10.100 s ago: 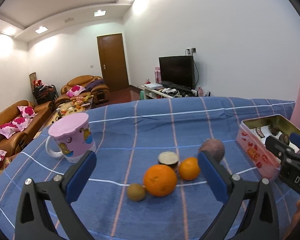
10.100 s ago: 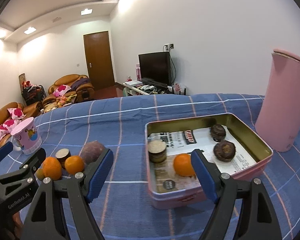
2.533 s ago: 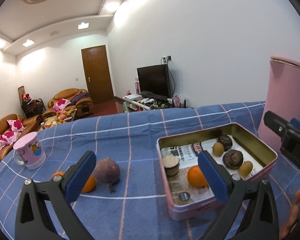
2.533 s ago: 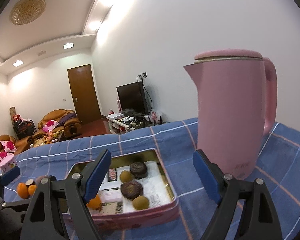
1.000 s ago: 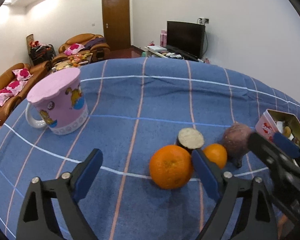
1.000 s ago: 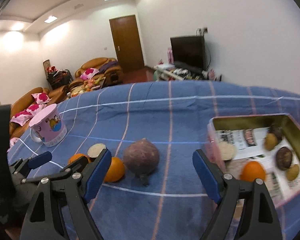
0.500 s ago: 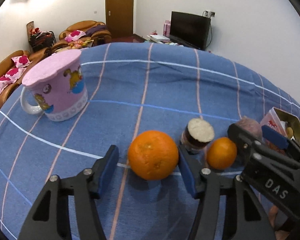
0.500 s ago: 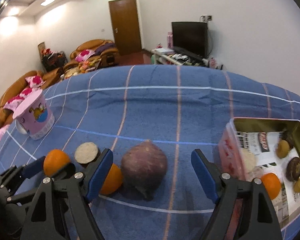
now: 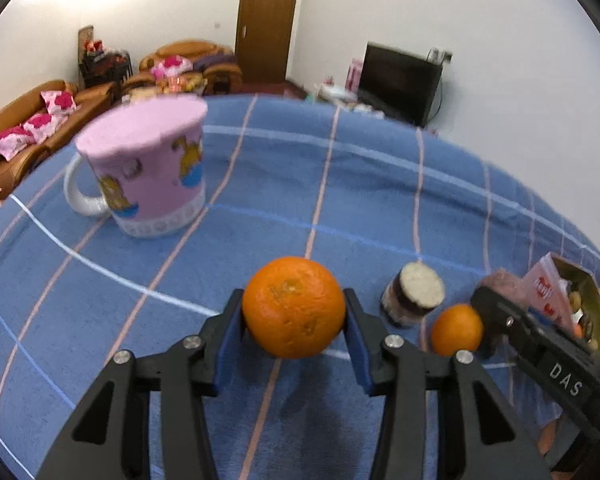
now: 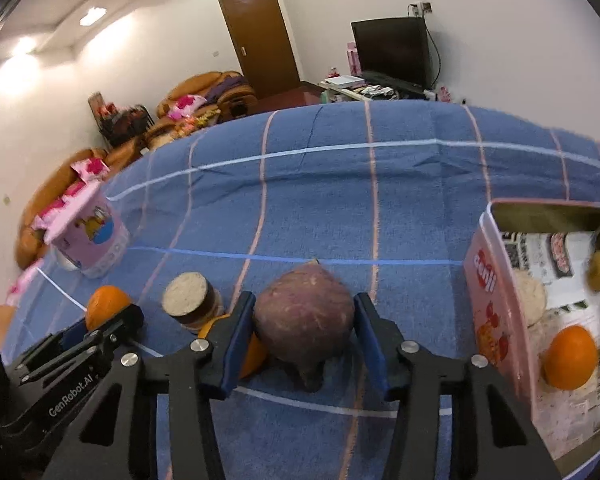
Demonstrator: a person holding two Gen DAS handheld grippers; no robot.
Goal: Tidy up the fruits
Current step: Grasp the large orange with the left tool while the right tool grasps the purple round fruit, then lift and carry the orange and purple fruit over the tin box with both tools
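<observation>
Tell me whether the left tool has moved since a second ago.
Yes. The left tool has come forward over the blue checked tablecloth toward the pink cartoon mug and shut on the large round orange.

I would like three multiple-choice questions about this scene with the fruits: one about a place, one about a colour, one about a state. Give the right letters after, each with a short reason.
1. Where does the small orange lie?
A. inside the tin
B. on the blue cloth, beside the cut round piece
C. on top of the mug

2. What colour is the mug?
A. green
B. pink
C. black

3. What is the state of the left hand-held gripper?
A. wide open over bare cloth
B. shut on the mug handle
C. shut on the large orange

Answers:
1 B: it sits on the blue cloth next to the cut round piece, outside the tin.
2 B: its body and top are pink.
3 C: both blue pads press the sides of the large orange.
</observation>
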